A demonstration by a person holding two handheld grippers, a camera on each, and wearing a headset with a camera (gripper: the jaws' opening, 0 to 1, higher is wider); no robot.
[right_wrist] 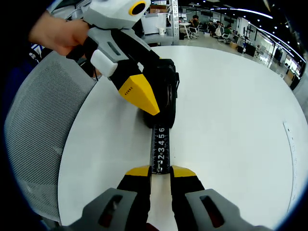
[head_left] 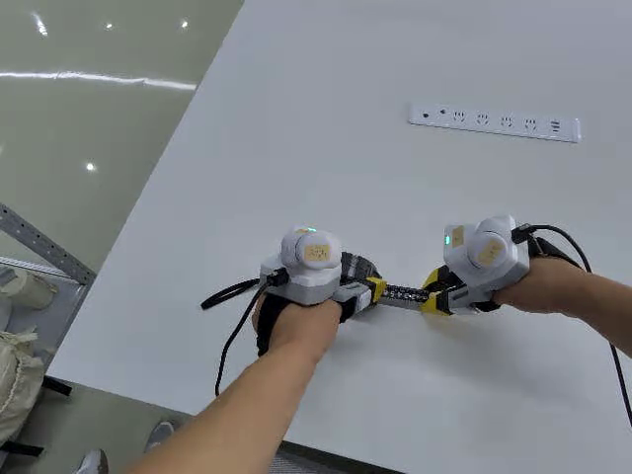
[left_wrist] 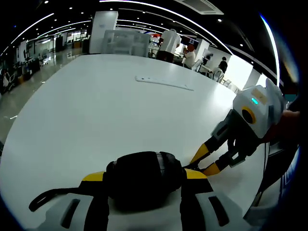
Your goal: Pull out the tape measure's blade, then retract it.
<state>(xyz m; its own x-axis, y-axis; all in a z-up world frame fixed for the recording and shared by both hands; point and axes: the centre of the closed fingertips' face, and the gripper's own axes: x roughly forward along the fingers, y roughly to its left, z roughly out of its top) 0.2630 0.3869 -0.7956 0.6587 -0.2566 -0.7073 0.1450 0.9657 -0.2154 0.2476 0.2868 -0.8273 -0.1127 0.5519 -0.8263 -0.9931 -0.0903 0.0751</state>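
Observation:
A black tape measure case point(left_wrist: 144, 180) sits between the yellow-tipped jaws of my left gripper point(head_left: 363, 290), which is shut on it; the same case point(right_wrist: 161, 91) stands on the white table. A short length of black blade with white numbers point(right_wrist: 160, 150) runs from the case to my right gripper point(right_wrist: 160, 172), whose jaws are shut on the blade's end. In the head view the blade point(head_left: 403, 294) bridges the small gap between the left gripper and the right gripper point(head_left: 434, 298). The right gripper point(left_wrist: 208, 161) also appears at the right of the left gripper view.
A white power strip point(head_left: 494, 122) lies on the white table point(head_left: 326, 118) farther back. The table's left edge drops to a shiny floor. A grey mesh chair back point(right_wrist: 43, 139) stands at the near edge. People stand far across the room.

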